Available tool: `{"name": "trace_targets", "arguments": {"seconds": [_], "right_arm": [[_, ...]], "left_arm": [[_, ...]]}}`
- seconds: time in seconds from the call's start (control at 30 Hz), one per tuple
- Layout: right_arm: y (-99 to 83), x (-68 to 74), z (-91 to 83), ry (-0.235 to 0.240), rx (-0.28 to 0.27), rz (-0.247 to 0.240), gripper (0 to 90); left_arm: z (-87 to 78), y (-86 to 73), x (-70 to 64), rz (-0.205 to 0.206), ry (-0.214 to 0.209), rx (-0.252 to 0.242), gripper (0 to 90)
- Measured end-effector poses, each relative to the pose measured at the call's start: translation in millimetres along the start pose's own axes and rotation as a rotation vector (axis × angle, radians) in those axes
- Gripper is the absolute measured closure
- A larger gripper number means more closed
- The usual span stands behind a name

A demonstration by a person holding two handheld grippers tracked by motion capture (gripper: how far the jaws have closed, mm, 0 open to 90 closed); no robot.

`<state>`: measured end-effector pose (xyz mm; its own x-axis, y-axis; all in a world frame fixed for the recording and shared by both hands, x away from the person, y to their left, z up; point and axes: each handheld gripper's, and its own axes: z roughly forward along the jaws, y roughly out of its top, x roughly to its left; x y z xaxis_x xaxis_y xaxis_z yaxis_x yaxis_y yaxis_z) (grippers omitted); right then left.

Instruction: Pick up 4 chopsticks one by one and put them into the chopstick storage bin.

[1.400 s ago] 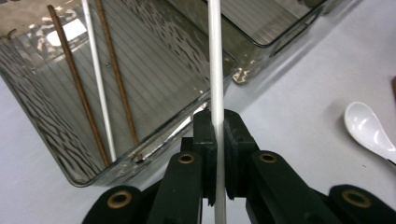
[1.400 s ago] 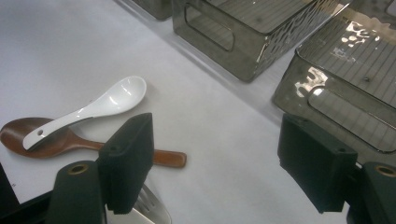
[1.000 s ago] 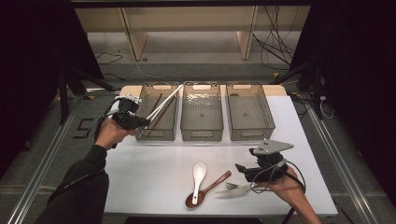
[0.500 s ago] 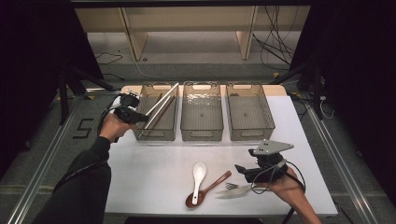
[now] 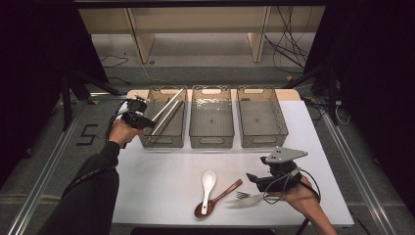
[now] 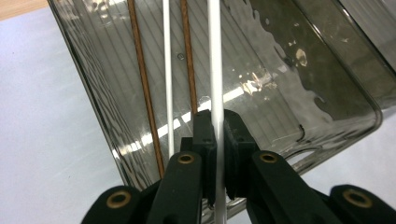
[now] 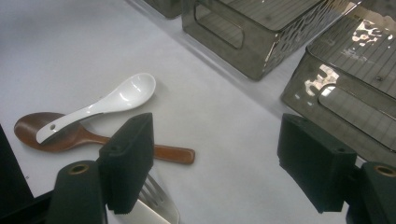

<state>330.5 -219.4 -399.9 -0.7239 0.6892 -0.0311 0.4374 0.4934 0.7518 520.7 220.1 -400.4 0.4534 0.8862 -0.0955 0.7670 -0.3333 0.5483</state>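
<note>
Chopstick [image 6: 215, 70] is clenched in my left jaws over the left bin [image 6: 327, 84] beside three already inside, while spoons [image 7: 100, 109] and fork [image 7: 156, 200] wait below my released right jaws.

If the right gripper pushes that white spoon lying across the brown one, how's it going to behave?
The white spoon looks glazed and hard, so it is probably stiff, slippery and chippable. Its handle rests on the brown spoon's bowl, so a push would likely make it pivot or slide off rather than travel straight. The right gripper stands open above the fork.
</note>
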Motion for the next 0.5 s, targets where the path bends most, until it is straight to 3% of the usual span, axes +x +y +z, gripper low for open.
{"name": "trace_targets", "arguments": {"seconds": [0.17,0.3,0.4,0.5], "right_arm": [[0.1,-0.1,-0.2,-0.001,-0.001,0.002,28.4],[0.3,0.6,0.0,-0.001,0.001,-0.001,28.7],[0.0,0.2,-0.2,0.001,0.001,0.001,28.7],[-0.5,0.0,0.6,0.005,0.007,0.002,28.7]], "left_arm": [[5.6,2.2,-1.5,0.004,0.021,0.015,84.2],[10.1,3.0,-1.1,-0.018,0.042,-0.007,83.5],[11.5,3.2,-0.4,-0.024,0.047,-0.017,76.1],[8.8,2.6,-1.3,-0.049,0.022,-0.033,70.8]]}}
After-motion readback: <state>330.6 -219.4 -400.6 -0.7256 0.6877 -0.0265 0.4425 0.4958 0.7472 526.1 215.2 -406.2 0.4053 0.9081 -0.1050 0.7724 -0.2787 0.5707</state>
